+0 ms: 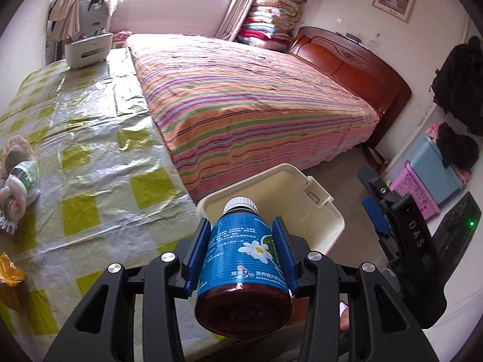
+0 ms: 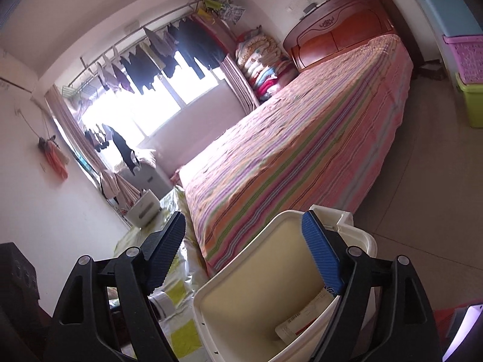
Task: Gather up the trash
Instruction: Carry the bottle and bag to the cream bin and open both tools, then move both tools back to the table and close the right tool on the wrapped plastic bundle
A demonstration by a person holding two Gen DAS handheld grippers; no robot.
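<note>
Left tool is clamped on a brown medicine bottle, its blue pads pressing both sides of the blue label with the white flower. White cap points away, dark base faces the camera, and the bottle hangs tilted just above the near rim of the cream bin, which stands on the floor between the tabletop and the bed. Right tool is over that same cream bin, jaws standing wide apart with nothing between the pads. Down at the bottom of the bin, on the near right, lies a white carton with a red stripe, partly hidden behind the right finger. In the left wrist view the right tool shows at the right edge as a black body with blue pads.

To the left, the tabletop wears a yellow-green checked plastic cover. On its left edge sit a bundle in clear plastic wrap, a pill blister strip just nearer, and an orange packet at the near left corner. At the far end stands a white storage box. Striped bedspread fills the middle, wooden headboard at the far right, folded quilts stacked by the window. Pink and blue baskets stand on the floor at the right.
</note>
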